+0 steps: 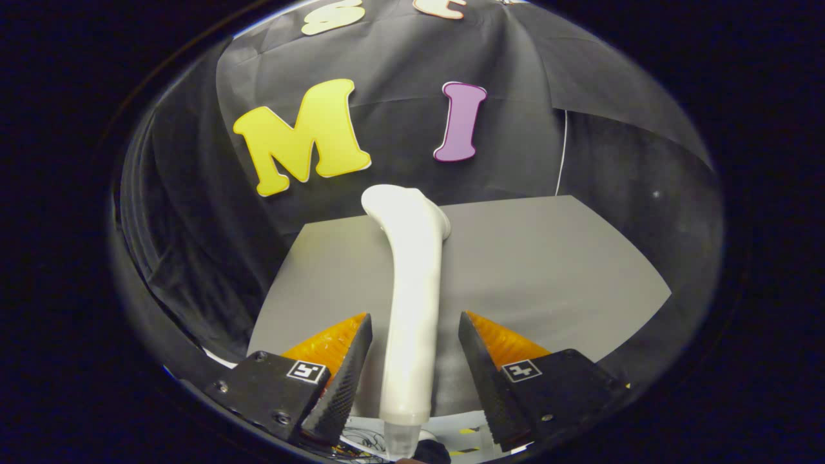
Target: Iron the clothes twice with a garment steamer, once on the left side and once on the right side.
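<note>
The gripper (414, 322) has its two fingers spread apart, and the white handle of the garment steamer (412, 303) stands in the gap between them. There is a visible gap on each side of the handle: the left finger's ribbed inner face is close to it but apart, and the right finger sits further off, so neither finger presses on the steamer. Below the fingers, at the handle's near end, a translucent collar leads into a tangle of thin dark cord (367, 443) lying on a white surface, with a small dark object just beside it that is too blurred to name.

From between the fingers the steamer's handle runs forward, slightly tilted, and ends beyond the fingertips in a bent, rounded head that turns toward the right. The head overlaps the far edge of a grey board (548, 270), a flat, smooth surface that spreads out ahead of both fingers. The steamer lies roughly along the board's middle, a little nearer its left edge than its right.

Beyond the board's far edge hangs the booth's black cloth wall (399, 161), creased in places, with a thin white cord (562, 148) running down it near the board's far right corner.
</note>
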`<act>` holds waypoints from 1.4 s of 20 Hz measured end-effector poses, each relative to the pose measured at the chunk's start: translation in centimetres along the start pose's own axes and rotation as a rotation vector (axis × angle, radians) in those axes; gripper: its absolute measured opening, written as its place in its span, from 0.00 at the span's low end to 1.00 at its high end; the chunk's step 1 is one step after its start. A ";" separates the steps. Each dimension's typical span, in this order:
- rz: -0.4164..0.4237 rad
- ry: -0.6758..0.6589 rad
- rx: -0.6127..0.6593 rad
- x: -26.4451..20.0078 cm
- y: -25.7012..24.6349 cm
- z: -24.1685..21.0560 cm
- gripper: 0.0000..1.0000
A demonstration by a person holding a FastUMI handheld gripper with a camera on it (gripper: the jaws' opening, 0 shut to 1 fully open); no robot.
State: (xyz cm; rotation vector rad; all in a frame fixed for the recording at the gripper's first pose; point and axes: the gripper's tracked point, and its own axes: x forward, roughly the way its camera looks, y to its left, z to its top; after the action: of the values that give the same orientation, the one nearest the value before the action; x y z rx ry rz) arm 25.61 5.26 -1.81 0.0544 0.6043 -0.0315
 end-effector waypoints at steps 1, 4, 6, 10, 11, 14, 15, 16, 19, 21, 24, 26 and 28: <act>0.000 0.013 0.002 0.2 0.3 -0.4 0.83; -0.047 0.004 -0.028 0.9 0.2 -0.3 0.69; -0.062 -0.011 -0.023 1.1 0.3 -0.1 0.61; -0.068 -0.024 0.001 1.3 0.5 0.1 0.42; -0.066 -0.026 0.012 1.4 0.4 0.1 0.41; -0.031 -0.031 0.066 0.5 0.8 -0.2 0.37; -0.021 -0.028 0.082 0.1 1.0 -0.5 0.37; -0.006 -0.029 0.101 -0.5 1.3 -0.8 0.37; 0.050 -0.054 0.133 -2.3 2.1 -1.0 0.37; 0.092 -0.092 0.153 -4.0 3.0 -0.7 0.37; 0.140 -0.173 0.153 -6.7 4.2 0.2 0.37; 0.178 -0.200 0.150 -8.5 5.3 0.3 0.36; 0.215 -0.203 0.165 -10.0 6.4 0.2 0.36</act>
State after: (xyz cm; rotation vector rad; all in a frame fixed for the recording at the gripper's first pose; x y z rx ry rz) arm 17.76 11.79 4.31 0.2729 0.3895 0.1208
